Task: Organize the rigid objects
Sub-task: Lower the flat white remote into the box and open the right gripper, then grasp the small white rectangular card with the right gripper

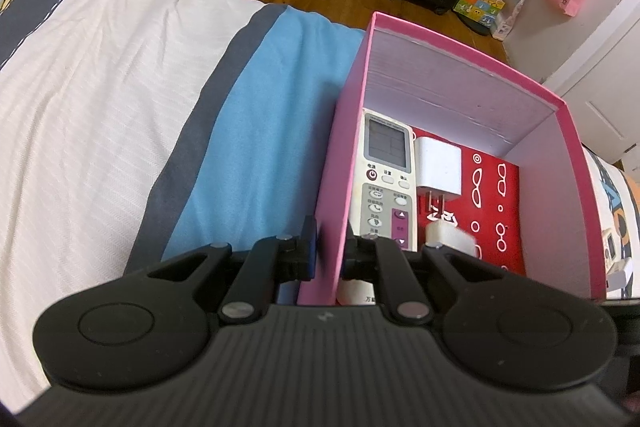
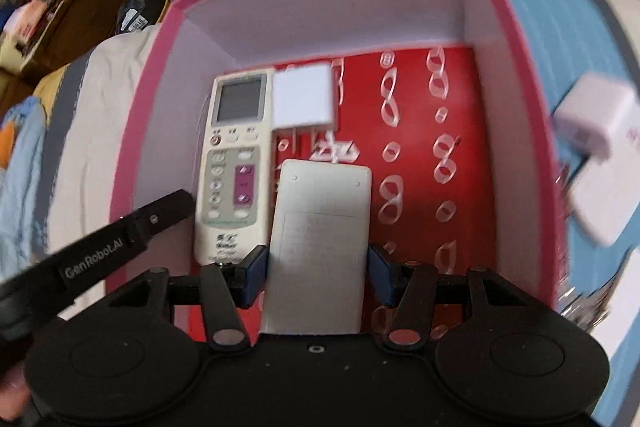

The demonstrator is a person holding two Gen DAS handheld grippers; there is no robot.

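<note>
**Pink box on the bed, one gripper on its wall, one over a flat device**

Striped bedding fills the left and centre of the left wrist view: the bed (image 1: 100, 87) carries white, grey and blue bands, and the pink box (image 1: 576, 163) sits on it at the right of the frame. Its walls are pink outside and pale inside, and its floor is red with a white eyeglass print.

At the bottom centre of that view the left gripper (image 1: 330, 251) straddles the near left wall of the box, one blue-padded finger outside and the other inside, clamped on that wall. In the right wrist view the same gripper comes in from the lower left as a black arm.

Along the left inner wall lies a white remote control (image 2: 234, 163), screen end toward the top of the frame. Just right of its lower half, a flat pale device (image 2: 320, 247) lies label side up on the red floor at the centre bottom of the right wrist view. The right gripper (image 2: 318, 275) brackets it, blue pads parted to either side with a sliver of gap at each edge, so it stands open around the device.

Above that, beside the remote's screen, rests a white plug adapter (image 2: 303, 97), prongs pointing down the frame. Outside the box, at the right edge, a blurred white charger (image 2: 596, 123) lies on the bedding.
</note>
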